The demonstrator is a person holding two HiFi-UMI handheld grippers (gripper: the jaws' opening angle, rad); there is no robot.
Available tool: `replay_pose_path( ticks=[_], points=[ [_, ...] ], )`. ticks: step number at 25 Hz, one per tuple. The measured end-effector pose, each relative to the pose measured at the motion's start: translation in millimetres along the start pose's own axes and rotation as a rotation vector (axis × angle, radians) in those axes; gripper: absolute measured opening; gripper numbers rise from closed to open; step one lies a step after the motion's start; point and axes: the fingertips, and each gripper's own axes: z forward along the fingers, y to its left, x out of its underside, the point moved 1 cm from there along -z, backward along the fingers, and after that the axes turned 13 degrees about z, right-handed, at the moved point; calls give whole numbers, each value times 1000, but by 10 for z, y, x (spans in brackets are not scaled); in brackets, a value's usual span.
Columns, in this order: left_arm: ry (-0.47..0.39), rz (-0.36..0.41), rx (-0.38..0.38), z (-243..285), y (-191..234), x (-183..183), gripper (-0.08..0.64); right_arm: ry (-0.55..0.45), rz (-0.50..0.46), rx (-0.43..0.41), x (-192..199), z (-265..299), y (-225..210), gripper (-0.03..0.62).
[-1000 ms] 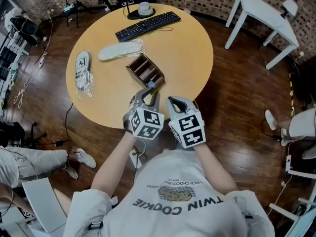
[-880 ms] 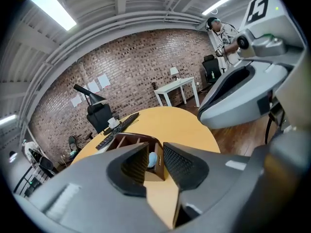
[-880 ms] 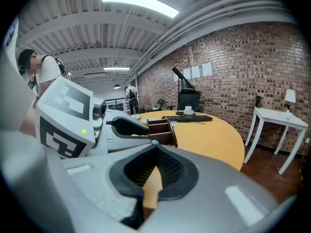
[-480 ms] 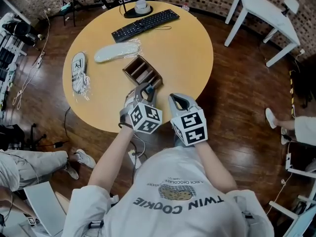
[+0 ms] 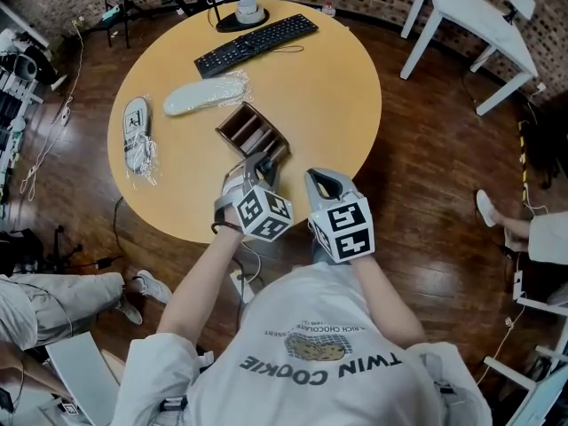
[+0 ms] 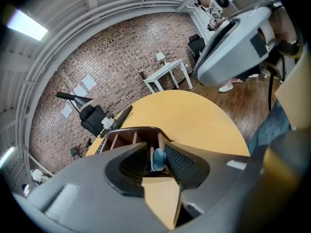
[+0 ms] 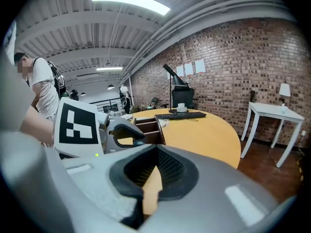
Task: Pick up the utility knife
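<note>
A utility knife with a blue-grey end stands in the near compartment of a brown wooden organizer on the round yellow table. My left gripper points down at that near end. Its jaws have just been opening and stand open. In the left gripper view the knife's end shows in the gap of the left gripper, with neither pad pressing on it. My right gripper hovers just to the right, over the table's near edge. The right gripper is shut with its tips together and holds nothing.
A black keyboard lies at the table's far side, with a white cup behind it. A pale insole and a shoe lie to the left. A white side table stands at the far right. A seated person's leg is at the left.
The left gripper has rolled and sunk a little at the organizer's near end, and its jaws have spread wider. The right gripper has shifted slightly alongside it.
</note>
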Motion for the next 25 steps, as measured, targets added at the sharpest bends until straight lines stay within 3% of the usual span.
replay_pose_path(
  ticks=[2,6,13,25],
  points=[
    [5,25,-4,-2,-7,-3,78,2,0,-2,4,-1,12,-5],
    [-1,38,-3,28,-3,-2,72,0,2,-2,12,24,2,-5],
    [-39,-18,4,-109,67,-81,71,6,-5,-17,29,-16,69,-5],
    [-134,-119,-54,-513,172,-287,71,-9,-38,-49,-8,-171,280,-5]
  ],
)
